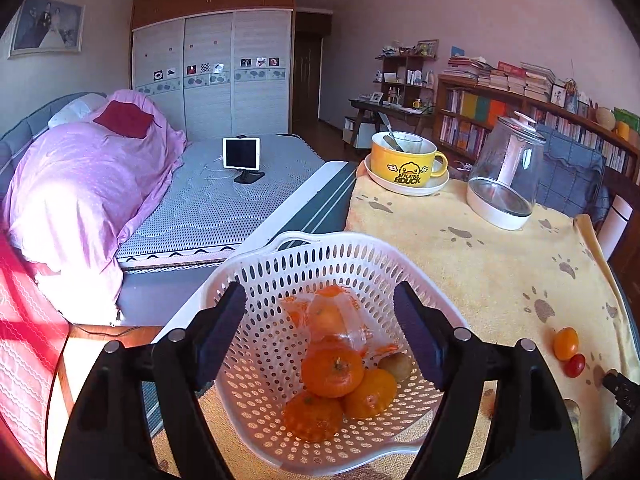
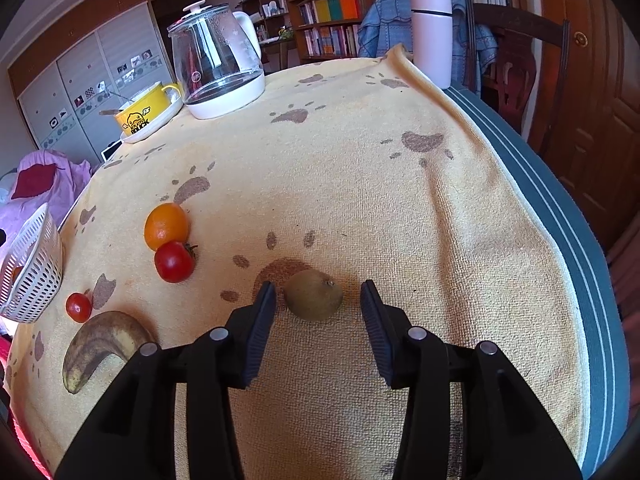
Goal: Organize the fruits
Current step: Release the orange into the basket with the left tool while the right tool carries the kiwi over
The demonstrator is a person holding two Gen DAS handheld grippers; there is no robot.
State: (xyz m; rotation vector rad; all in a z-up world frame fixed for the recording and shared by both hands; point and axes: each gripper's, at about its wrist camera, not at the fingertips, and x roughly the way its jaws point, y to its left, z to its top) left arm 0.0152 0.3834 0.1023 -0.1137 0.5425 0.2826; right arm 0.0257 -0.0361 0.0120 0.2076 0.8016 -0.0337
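The kiwi (image 2: 313, 295) lay dead ahead between our right gripper's (image 2: 318, 300) wide-apart jaws, long axis crosswise, while our left gripper (image 1: 320, 312), jaws also apart, hung over the basket (image 1: 256, 264).

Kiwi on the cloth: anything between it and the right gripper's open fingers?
Nothing visible. The kiwi lies alone on the yellow cloth, just ahead of the right gripper, whose jaws stand open to either side of it. The nearest other fruit, a red tomato, sits well off to the left.

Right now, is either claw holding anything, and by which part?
Nothing is held. The right claw stands open around the kiwi; the left claw is open over the basket.
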